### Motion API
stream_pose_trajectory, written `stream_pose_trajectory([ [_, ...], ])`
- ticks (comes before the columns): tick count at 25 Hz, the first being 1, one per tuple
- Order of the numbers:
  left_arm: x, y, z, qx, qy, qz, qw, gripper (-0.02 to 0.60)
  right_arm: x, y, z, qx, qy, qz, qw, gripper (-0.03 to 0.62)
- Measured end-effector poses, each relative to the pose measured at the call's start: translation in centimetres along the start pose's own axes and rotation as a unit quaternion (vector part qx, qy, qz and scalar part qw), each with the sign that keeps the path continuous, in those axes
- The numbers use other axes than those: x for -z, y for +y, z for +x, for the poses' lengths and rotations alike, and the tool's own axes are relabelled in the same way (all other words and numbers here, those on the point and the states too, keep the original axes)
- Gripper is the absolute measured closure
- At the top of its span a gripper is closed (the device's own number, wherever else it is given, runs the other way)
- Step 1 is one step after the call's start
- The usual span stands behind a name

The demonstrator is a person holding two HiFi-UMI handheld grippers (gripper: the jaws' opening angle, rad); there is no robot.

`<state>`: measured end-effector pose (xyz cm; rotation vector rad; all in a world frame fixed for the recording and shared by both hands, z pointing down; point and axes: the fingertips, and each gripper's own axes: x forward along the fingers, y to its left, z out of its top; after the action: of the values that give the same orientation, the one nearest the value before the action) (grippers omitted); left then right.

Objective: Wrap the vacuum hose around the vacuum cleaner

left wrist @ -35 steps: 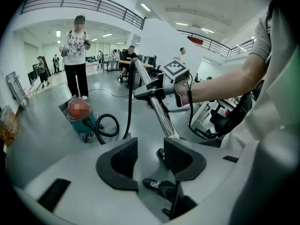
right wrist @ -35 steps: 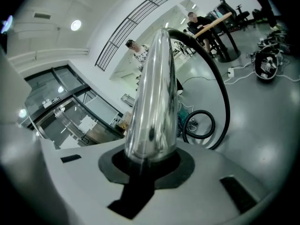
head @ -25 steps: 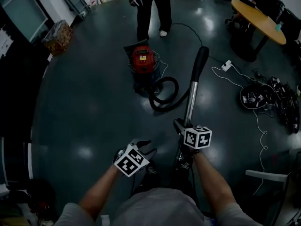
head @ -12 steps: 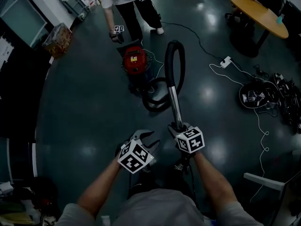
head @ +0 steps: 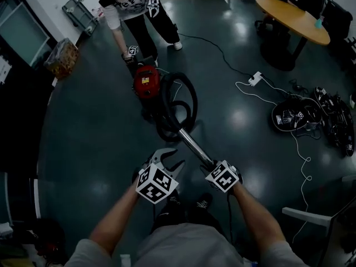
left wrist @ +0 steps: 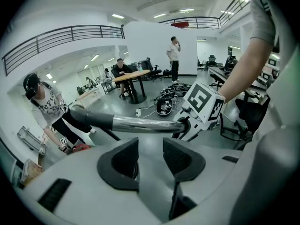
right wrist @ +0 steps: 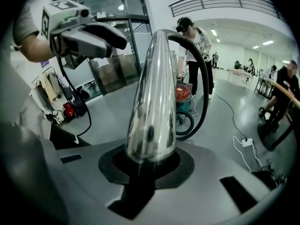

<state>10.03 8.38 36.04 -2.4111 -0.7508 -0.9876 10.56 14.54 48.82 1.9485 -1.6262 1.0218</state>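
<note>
The right gripper [head: 210,166] is clamped on the lower end of the chrome wand tube [head: 192,144]; in the right gripper view the tube [right wrist: 152,102] fills the gap between the jaws with both pads pressed against it. The left gripper [head: 171,159] stands with its jaws apart and nothing between them, just beside the tube on the side nearer the wearer. Compared with one second ago, the tube no longer points away to the right of the red vacuum cleaner [head: 146,82]: it has swung through an upright arc and now leans toward the cleaner, its far end close to the canister. The black hose [head: 193,96] has followed, and its loop now lies against the near side of the cleaner instead of trailing out from it. A second person [head: 130,7] has bent down on the far side of the cleaner, with a handheld gripper [head: 132,51] close to its top. Judgement: the slack has been brought in to the cleaner, so wrapping can begin; no full turn around the body is visible yet.
</note>
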Motion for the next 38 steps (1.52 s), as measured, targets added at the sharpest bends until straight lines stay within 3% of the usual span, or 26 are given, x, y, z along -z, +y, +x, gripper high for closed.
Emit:
stream_pose_trajectory([
  [7, -3.2, -0.3, 2.3, 0.014, -0.007, 0.071, 0.9974, 0.408, 3.5, -1.5, -2.1, 0.003, 0.077, -0.075, 0.994, 0.514],
  [10, -4.2, -0.9, 4.0, 0.034, 0.005, 0.129, 0.9911, 0.408, 4.6, -2.5, -3.1, 0.000, 0.109, -0.090, 0.990, 0.514],
  [13, -4.8, -1.6, 6.5, 0.072, 0.022, 0.194, 0.9782, 0.408, 4.8, -4.5, -4.0, 0.012, 0.143, -0.116, 0.983, 0.514],
  [17, -4.3, -2.5, 10.4, 0.156, 0.060, 0.270, 0.9480, 0.406, 5.2, -7.6, -5.6, 0.025, 0.205, -0.158, 0.966, 0.514],
  [20, -3.8, -1.9, 13.1, 0.183, 0.082, 0.299, 0.9329, 0.402, 4.8, -10.1, -6.3, 0.025, 0.237, -0.195, 0.951, 0.514],
  [23, -3.6, -1.3, 15.3, 0.208, 0.087, 0.283, 0.9320, 0.402, 4.5, -12.3, -6.5, 0.023, 0.265, -0.237, 0.934, 0.514],
  [27, -3.6, 0.2, 17.6, 0.241, 0.076, 0.230, 0.9397, 0.402, 3.4, -15.7, -5.9, 0.017, 0.298, -0.286, 0.911, 0.514],
  [34, -3.5, 3.5, 20.1, 0.250, 0.054, 0.150, 0.9552, 0.402, 1.2, -20.1, -3.9, -0.010, 0.334, -0.347, 0.877, 0.514],
  [38, -3.2, 5.1, 21.1, 0.244, 0.042, 0.113, 0.9621, 0.403, 0.2, -21.6, -2.4, -0.038, 0.342, -0.368, 0.864, 0.514],
])
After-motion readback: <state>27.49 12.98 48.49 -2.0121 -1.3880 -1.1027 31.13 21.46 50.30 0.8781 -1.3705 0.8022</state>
